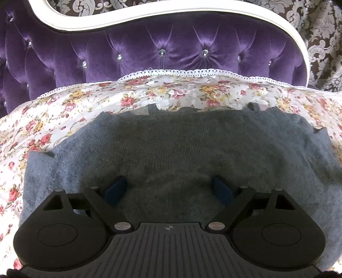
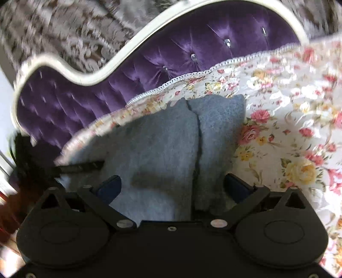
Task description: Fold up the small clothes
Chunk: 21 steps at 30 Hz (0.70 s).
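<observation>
- The left gripper (image 1: 168,186) hangs low over the grey knit sweater (image 1: 171,145), its jaws spread wide; the blue pads (image 1: 115,188) sit on or just above the wool without pinching any of it.
- The right gripper (image 2: 173,186) is likewise spread wide, with sweater (image 2: 154,145) fabric lying between its fingers but not squeezed; this view is blurred.
- The sweater lies flat on the floral bedspread (image 1: 53,119); in the right wrist view two folded panels meet along a dark seam.
- A thin black strap (image 2: 81,165) crosses the sweater's left edge in the right wrist view.
- The bedspread (image 2: 288,128) ends in a white lace trim (image 1: 192,72).
- Behind it rises a purple tufted headboard (image 1: 139,53) with crystal buttons and a curved white frame (image 1: 119,20).
- Farthest back is patterned damask wallpaper (image 1: 320,42).
</observation>
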Each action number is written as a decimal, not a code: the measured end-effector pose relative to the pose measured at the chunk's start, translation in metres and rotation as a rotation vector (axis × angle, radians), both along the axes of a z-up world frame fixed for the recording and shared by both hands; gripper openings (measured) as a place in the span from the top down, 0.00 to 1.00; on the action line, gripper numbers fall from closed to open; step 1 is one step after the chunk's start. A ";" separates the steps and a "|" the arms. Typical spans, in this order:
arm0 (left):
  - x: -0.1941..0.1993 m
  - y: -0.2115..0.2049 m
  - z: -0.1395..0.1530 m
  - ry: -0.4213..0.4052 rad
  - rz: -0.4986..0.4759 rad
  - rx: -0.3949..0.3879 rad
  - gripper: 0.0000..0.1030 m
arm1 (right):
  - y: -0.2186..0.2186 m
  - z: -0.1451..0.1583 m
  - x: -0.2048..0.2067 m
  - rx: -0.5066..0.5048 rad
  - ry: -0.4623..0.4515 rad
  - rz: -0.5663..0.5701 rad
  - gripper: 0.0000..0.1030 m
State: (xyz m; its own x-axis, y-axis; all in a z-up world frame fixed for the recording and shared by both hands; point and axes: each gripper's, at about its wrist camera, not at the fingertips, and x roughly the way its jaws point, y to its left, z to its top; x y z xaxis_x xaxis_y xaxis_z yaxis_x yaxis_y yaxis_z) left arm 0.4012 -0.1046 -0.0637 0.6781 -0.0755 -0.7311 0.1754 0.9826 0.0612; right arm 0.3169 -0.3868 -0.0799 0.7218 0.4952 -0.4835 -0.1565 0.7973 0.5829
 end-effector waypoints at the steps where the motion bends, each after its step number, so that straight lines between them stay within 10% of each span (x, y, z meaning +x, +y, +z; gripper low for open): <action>1: 0.000 0.001 0.000 0.000 -0.002 -0.002 0.13 | -0.004 -0.001 0.004 0.041 0.009 0.003 0.00; 13: -0.001 0.007 0.011 0.028 0.002 -0.060 0.16 | 0.012 0.004 0.035 0.097 0.055 0.040 0.00; 21: -0.069 0.009 0.013 -0.003 -0.083 -0.094 0.16 | 0.010 0.005 0.016 0.120 0.079 0.055 0.00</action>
State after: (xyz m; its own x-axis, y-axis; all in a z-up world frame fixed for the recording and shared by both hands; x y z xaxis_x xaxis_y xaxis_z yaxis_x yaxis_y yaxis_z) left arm 0.3321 -0.0958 -0.0510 0.6692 -0.1991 -0.7159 0.2559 0.9662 -0.0295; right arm 0.3328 -0.3766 -0.0748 0.6543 0.5904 -0.4726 -0.1479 0.7127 0.6857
